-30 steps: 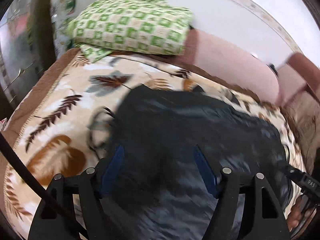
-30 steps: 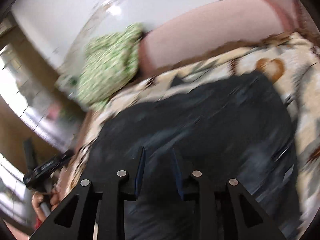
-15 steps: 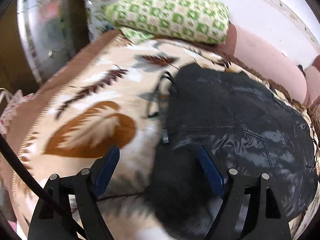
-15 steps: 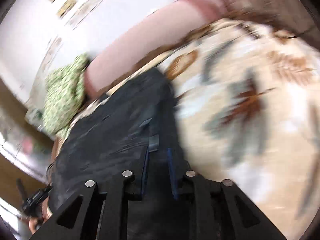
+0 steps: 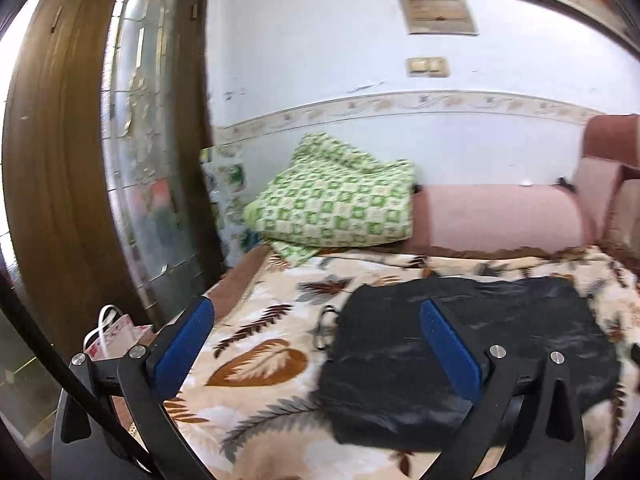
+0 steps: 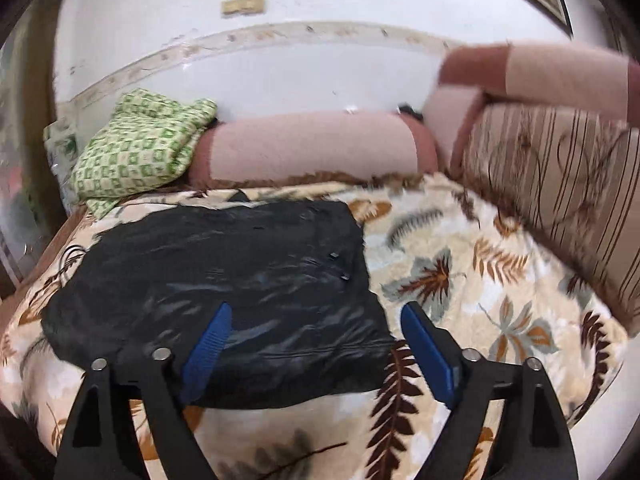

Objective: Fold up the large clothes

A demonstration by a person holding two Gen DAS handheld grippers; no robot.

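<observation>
Your left gripper (image 5: 316, 332) has pulled back, fingers apart and empty; your right gripper (image 6: 316, 342) has let go, fingers now spread. The black garment (image 6: 224, 288) lies folded on the leaf blanket (image 6: 480, 280) ahead, between them; bare blanket right of it gives room

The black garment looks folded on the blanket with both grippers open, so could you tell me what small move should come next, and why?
Probably draw both grippers back. The black garment lies as a compact rectangle on the leaf-print blanket, and the left gripper and right gripper are open, holding nothing.
</observation>
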